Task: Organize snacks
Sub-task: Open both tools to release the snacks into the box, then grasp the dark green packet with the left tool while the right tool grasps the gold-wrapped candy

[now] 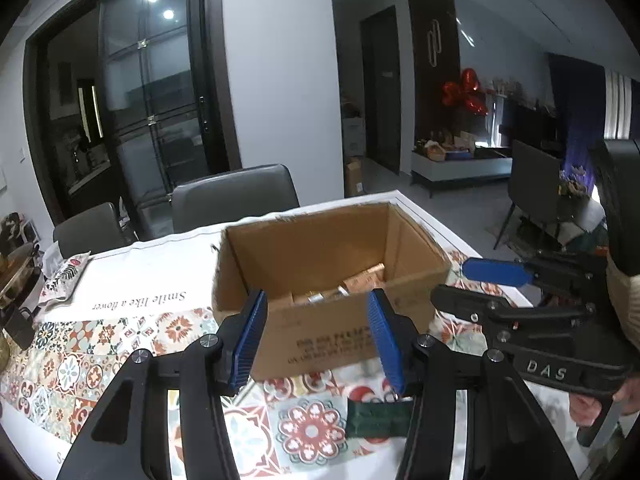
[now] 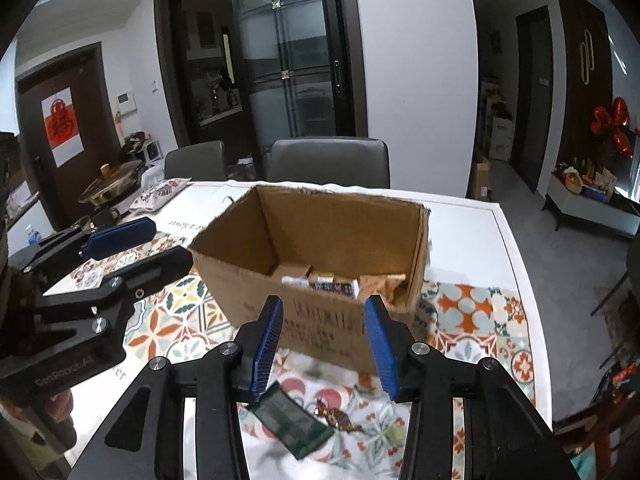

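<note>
my left tool (image 1: 316, 336) and right tool (image 2: 320, 340) both gape wide and empty before the box (image 2: 320, 240), with the green packet (image 2: 290, 420) and candy (image 2: 338, 420) just below my right tool, which could nudge them away.

The tablecloth (image 1: 140, 280) reads "Smile like a flower". The right gripper (image 1: 496, 276) body reads "DAS". The left gripper (image 2: 120, 236) body reads "GenRobot.AI".

Open cardboard box (image 2: 320, 264) (snacks inside); green packet (image 2: 290, 420) lies before it.
</note>
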A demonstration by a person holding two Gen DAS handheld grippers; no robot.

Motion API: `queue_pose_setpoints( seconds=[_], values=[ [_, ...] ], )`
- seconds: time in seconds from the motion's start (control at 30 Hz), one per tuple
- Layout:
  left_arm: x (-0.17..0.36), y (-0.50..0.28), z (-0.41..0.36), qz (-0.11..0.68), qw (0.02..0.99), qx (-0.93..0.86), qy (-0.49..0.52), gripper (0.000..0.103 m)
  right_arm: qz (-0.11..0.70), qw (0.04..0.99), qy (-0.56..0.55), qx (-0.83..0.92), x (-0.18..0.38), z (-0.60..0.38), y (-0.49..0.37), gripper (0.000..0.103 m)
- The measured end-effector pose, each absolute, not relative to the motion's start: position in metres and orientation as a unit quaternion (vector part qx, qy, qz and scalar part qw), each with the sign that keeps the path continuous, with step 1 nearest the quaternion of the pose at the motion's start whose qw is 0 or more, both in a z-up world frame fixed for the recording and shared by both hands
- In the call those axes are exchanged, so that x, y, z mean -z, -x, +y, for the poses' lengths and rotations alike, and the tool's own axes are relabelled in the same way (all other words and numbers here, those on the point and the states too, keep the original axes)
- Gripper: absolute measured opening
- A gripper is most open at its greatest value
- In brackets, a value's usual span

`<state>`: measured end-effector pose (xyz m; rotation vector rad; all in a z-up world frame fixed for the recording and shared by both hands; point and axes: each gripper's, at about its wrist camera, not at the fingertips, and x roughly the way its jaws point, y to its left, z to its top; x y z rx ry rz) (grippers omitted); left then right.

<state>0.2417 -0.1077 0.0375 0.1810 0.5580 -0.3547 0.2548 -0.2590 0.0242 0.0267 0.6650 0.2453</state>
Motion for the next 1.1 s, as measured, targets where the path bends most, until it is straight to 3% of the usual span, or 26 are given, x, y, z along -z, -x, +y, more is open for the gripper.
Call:
queue_pose_setpoints(
  seconds=[0.33,1.1],
  values=[
    [0.000,-0.220,-0.113,0.291,0.932,0.185,-0.110,0.051,0.347,0.929,0.016,-0.125,0.011,-0.257,-0.232,0.044],
    [0.092,-0.234,-0.121,0.434,0.879,0.187,-0.059,0.051,0.465,0.869,0.049,-0.160,0.110,-0.254,-0.259,0.044]
  ],
)
